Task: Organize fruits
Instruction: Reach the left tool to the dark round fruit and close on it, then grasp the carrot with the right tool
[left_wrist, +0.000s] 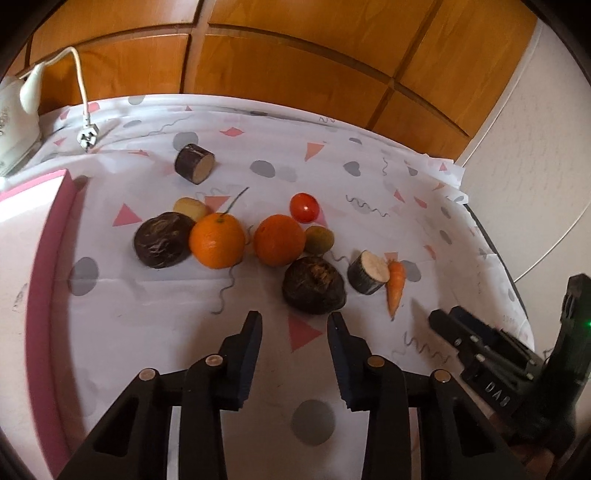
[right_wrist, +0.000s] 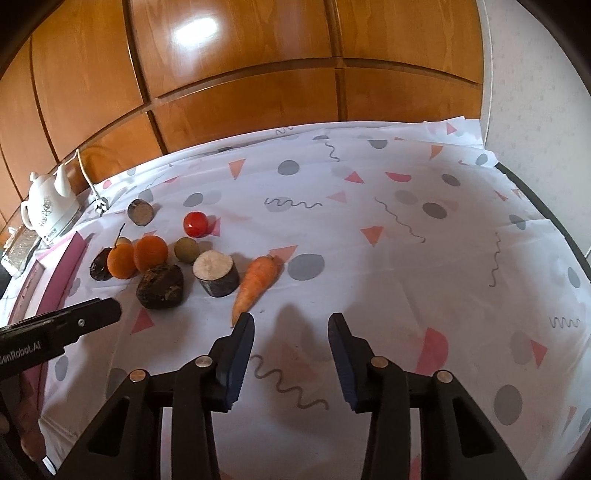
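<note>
Two oranges (left_wrist: 217, 240) (left_wrist: 279, 240), a red tomato (left_wrist: 304, 207), a small green-brown fruit (left_wrist: 319, 239), two dark round roots (left_wrist: 162, 240) (left_wrist: 314, 285), two cut dark cylinders (left_wrist: 194, 163) (left_wrist: 368, 272), a pale piece (left_wrist: 190, 208) and a carrot (left_wrist: 395, 286) lie on the patterned cloth. My left gripper (left_wrist: 294, 321) is open and empty, just short of the nearer dark root. My right gripper (right_wrist: 291, 323) is open and empty, its left fingertip beside the carrot (right_wrist: 256, 286) tip. It also shows in the left wrist view (left_wrist: 480, 354).
A pink tray (left_wrist: 48, 258) lies along the left of the table. A white kettle (right_wrist: 50, 206) with cord and plug (left_wrist: 88, 138) stands at the far left. Wooden cabinet doors (right_wrist: 240, 81) rise behind the table. The table edge (right_wrist: 535, 206) runs on the right.
</note>
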